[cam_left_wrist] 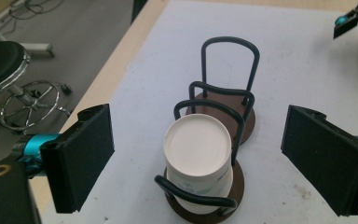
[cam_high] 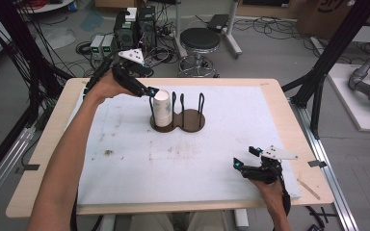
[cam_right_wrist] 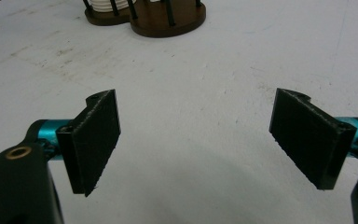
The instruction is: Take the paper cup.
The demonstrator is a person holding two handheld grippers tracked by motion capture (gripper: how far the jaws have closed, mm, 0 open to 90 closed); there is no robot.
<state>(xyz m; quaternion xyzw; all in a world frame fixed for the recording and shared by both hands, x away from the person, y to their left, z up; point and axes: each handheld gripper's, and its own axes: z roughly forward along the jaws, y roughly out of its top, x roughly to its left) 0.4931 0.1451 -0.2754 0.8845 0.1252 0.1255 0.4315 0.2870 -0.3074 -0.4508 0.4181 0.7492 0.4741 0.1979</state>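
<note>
**Paper cup seated in a two-bay holder, left gripper released above it**

While the left gripper (cam_left_wrist: 198, 158) hung with its jaws spread wide, the paper cup (cam_left_wrist: 199, 161) stood upside down between and just below them, untouched by either pad. It sat in the nearer bay of the wire cup holder (cam_left_wrist: 221, 107), ringed by the black loops. Placement therefore looked done, with only the withdrawal left, though a fresh pick-up cannot be ruled out. The bay beyond the cup stood empty. The right gripper (cam_high: 249, 158) rested well apart on the white mat (cam_high: 125, 168), jaws likewise spread and holding nothing. Obstacles were few — the wire loops close beside the cup could snag a jaw. A stool (cam_high: 200, 41) stood beyond the table.
</note>
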